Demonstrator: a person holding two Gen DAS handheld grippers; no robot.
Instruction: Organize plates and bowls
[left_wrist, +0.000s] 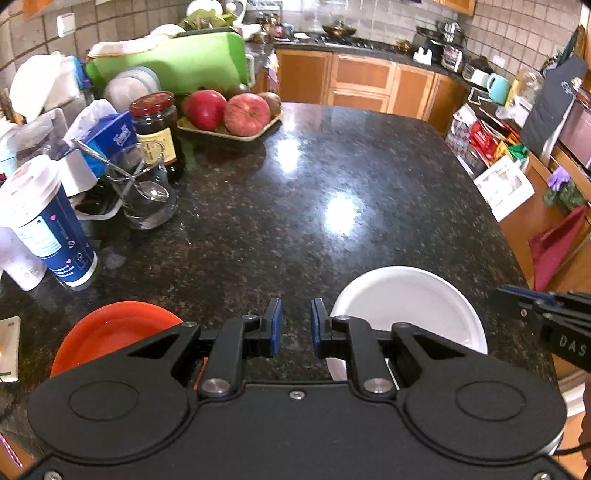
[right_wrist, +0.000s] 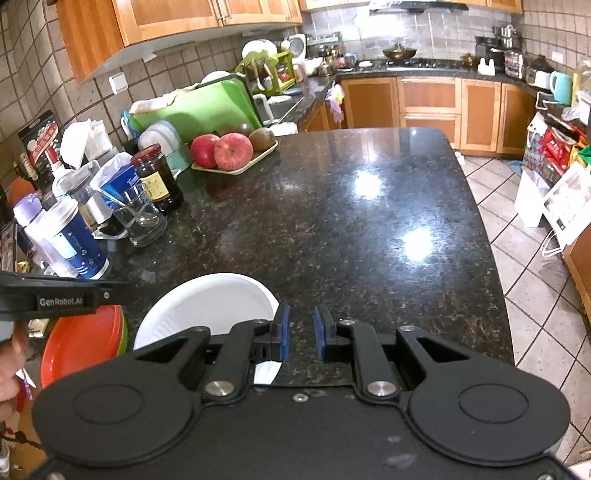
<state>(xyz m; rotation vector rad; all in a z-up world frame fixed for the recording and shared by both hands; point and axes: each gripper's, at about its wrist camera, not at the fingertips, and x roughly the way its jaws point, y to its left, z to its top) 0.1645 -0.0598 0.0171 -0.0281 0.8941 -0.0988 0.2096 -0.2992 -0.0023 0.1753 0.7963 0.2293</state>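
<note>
**Left wrist view: two empty grippers over plates at the near counter edge**

Left wrist view shows the white plate (left_wrist: 406, 306) lying flat, face up, on the counter (left_wrist: 332, 166) near its front edge; it is round, so no long axis can be told; the orange plate (left_wrist: 114, 328) lies flat to its left, apart from it, with bare granite between them.

In the right wrist view the orange plate (right_wrist: 79, 339) sits on a green one (right_wrist: 123, 334), only an edge of which shows; the white plate (right_wrist: 207, 306) lies just beside that stack.

Left gripper (left_wrist: 296, 326) hangs over the gap between the plates; its pads stand narrowly apart with nothing between them. Right gripper (right_wrist: 301, 334) is just right of the white plate; its pads also stand narrowly apart and hold nothing.

Along the counter's left side stand a blue cup (left_wrist: 48, 225), a glass (left_wrist: 144, 195) with a spoon in it, a jar (left_wrist: 157, 127) and a fruit tray (left_wrist: 229, 123); all are well apart from the plates; the middle of the counter is bare.

White plate: plain, matte, with a raised rim; orange plate: glossy, shallow.
</note>
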